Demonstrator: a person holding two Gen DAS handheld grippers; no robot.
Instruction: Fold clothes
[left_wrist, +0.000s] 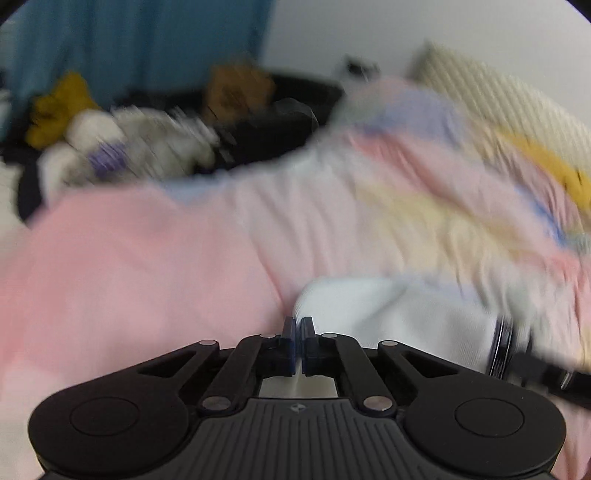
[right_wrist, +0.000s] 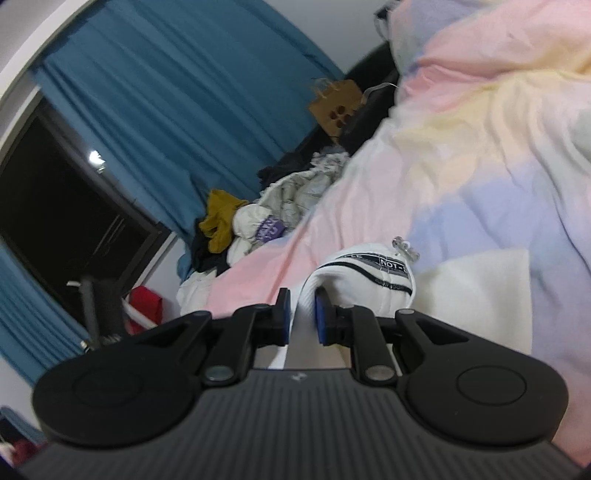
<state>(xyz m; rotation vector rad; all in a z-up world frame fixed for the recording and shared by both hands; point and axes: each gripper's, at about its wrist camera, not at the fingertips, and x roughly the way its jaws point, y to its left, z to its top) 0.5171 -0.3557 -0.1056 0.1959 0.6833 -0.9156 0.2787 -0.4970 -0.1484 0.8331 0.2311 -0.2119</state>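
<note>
Where both pinch — white garment (right_wrist: 364, 280), black-striped, between left tool (left_wrist: 298, 325) and right tool (right_wrist: 303, 314).

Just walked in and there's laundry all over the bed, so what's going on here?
A person is folding clothes with a handheld gripper in each hand. Both grippers hold the same white garment with black stripes over a pastel pink, yellow and blue bedspread. The left gripper is pinched nearly shut on one edge, and the right gripper clamps a thicker fold. The left view is blurred. A pile of unfolded clothes waits by the blue curtain.
</note>
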